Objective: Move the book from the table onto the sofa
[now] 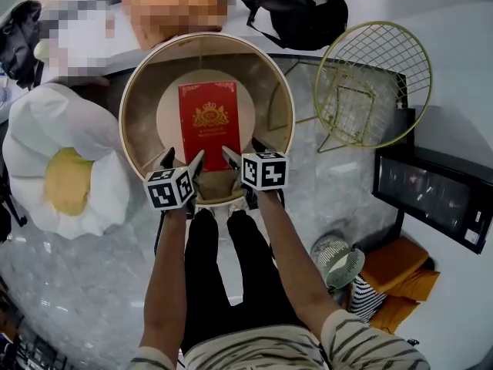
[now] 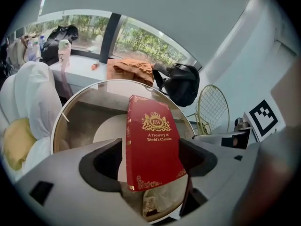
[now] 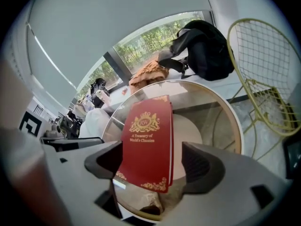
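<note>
Floor: grey, marble-patterned [image 1: 323,183], with a round table on it and clutter on every side.
Table: glass top inside a gold rim [image 1: 122,122]. A pale round base shows through the glass.
Book: red, with a gold crest [image 1: 209,123]. It lies flat at the table's centre, its short end towards the near edge.
Left gripper: over the table's near edge [image 1: 183,159], fingers spread wide. The book's near left corner lies between them and neither pad touches it.
Right gripper: just beside the left one [image 1: 243,151], fingers equally wide. They frame the book's near right corner, and the pads are clear of the cover.
In the way: only the table's rim lies between grippers and book.
Cushion: flower-shaped, with white petals and a yellow middle [image 1: 62,160]. It is close against the table's left edge.
Wire chair: gold mesh [image 1: 373,83], tilted, near the table's right edge.
Ledge: along the window beyond the table's far edge [image 2: 75,65]. It holds a black bag [image 1: 304,10] and an orange cloth [image 2: 129,69].
Screen: dark panel [image 1: 431,195] well to the right.
Pads: orange, stacked [image 1: 397,272] on the floor at the near right.
</note>
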Tool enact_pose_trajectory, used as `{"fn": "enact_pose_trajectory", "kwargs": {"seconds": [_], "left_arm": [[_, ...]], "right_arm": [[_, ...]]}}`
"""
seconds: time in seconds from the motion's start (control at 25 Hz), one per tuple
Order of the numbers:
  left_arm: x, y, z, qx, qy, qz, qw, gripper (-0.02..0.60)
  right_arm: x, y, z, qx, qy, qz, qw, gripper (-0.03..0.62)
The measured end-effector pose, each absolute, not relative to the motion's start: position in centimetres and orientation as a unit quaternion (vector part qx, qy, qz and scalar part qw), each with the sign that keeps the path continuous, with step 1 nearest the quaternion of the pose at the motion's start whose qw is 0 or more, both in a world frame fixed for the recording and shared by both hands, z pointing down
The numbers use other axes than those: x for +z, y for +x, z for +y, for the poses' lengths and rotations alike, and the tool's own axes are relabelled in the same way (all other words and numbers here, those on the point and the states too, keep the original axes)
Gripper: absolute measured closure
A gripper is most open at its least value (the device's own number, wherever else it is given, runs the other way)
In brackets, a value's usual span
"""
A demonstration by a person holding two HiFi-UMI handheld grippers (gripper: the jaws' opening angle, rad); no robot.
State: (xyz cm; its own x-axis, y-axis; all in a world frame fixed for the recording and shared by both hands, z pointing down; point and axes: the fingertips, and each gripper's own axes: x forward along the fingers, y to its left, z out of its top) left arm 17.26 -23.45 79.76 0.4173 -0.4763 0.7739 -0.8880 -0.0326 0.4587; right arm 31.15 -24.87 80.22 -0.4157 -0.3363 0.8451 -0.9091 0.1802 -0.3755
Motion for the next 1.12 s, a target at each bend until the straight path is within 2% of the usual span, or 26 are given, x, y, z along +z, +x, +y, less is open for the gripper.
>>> {"fn": "enact_pose_trajectory", "kwargs": {"seconds": [0.72,1.12], "left_arm": [[87.4,18.5,-23.0,0.264,0.661,-0.462,0.529,0.225],[89.2,19.3,-22.4,0.262,0.656,-0.440,0.554,0.225]], "right_arm": [[87.6,30.2,-24.8,0.468,0.407,-0.694,0.366,0.217],[89.1,29.6,-24.5,0.502,0.383,-0.695,0.343,0.215]]}}
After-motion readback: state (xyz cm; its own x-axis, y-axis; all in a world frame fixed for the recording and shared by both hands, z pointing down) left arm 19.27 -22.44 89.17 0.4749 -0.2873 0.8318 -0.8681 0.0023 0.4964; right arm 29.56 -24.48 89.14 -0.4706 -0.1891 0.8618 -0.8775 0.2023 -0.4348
